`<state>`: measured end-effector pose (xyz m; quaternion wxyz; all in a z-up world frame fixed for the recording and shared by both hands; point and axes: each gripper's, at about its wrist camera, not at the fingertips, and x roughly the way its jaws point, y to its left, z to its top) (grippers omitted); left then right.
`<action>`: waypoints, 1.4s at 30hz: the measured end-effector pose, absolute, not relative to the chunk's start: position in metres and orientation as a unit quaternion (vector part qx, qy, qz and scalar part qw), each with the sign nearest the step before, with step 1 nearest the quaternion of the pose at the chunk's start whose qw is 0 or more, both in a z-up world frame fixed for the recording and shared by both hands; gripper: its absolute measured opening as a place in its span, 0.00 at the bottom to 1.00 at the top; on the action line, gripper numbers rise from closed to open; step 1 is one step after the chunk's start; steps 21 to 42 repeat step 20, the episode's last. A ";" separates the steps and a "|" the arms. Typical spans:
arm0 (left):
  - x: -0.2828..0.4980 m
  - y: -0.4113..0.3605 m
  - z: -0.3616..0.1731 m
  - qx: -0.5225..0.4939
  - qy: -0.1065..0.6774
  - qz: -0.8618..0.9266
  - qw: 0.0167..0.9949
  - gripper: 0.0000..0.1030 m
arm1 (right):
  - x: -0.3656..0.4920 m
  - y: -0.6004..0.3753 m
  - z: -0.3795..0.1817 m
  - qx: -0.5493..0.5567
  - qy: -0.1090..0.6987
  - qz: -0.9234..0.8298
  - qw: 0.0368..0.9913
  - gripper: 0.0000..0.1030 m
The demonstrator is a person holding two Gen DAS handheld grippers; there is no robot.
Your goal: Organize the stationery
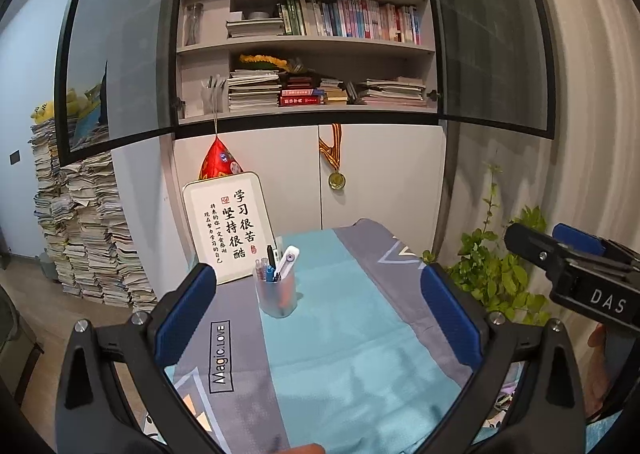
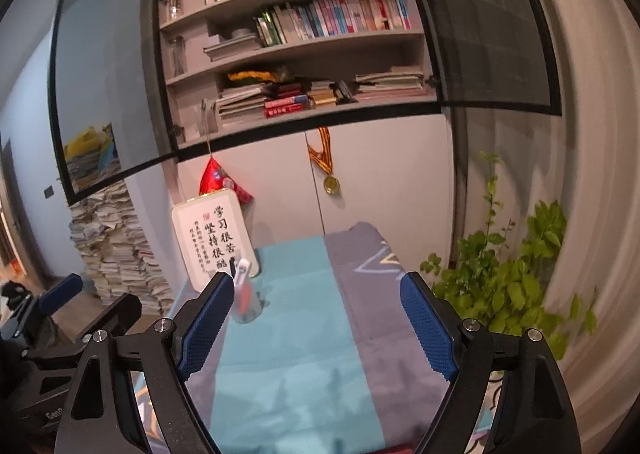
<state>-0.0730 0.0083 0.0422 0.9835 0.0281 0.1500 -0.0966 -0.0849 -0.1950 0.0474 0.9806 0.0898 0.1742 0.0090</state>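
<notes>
A translucent pen cup (image 1: 277, 292) stands on the teal and grey cloth (image 1: 344, 334), holding several pens and a white marker. It also shows in the right wrist view (image 2: 247, 300), partly behind my right gripper's left finger. My left gripper (image 1: 318, 314) is open and empty, held above the near part of the cloth with the cup ahead and left of centre. My right gripper (image 2: 318, 328) is open and empty, above the cloth's right half. It shows from the side in the left wrist view (image 1: 560, 250).
A white framed calligraphy sign (image 1: 228, 226) leans behind the cup. A bookshelf cabinet with open glass doors (image 1: 304, 54) stands behind the table. A green plant (image 1: 500, 270) is at the right. Paper stacks (image 1: 84, 238) are on the floor at left.
</notes>
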 end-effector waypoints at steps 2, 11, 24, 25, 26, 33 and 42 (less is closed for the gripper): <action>-0.073 0.009 0.042 0.026 0.151 -0.095 0.984 0.99 | -0.086 -0.195 0.046 0.084 0.173 0.003 0.981 0.83; -0.072 0.011 0.041 0.026 0.154 -0.095 0.983 0.99 | -0.084 -0.187 0.042 0.068 0.181 0.016 0.981 0.83; -0.078 0.017 0.045 0.020 0.144 -0.093 0.985 0.99 | -0.089 -0.180 0.045 0.058 0.177 0.019 0.982 0.83; -0.078 0.017 0.045 0.020 0.144 -0.093 0.985 0.99 | -0.089 -0.180 0.045 0.058 0.177 0.019 0.982 0.83; -0.078 0.017 0.045 0.020 0.144 -0.093 0.985 0.99 | -0.089 -0.180 0.045 0.058 0.177 0.019 0.982 0.83; -0.078 0.017 0.045 0.020 0.144 -0.093 0.985 0.99 | -0.089 -0.180 0.045 0.058 0.177 0.019 0.982 0.83; -0.078 0.017 0.045 0.020 0.144 -0.093 0.985 0.99 | -0.089 -0.180 0.045 0.058 0.177 0.019 0.982 0.83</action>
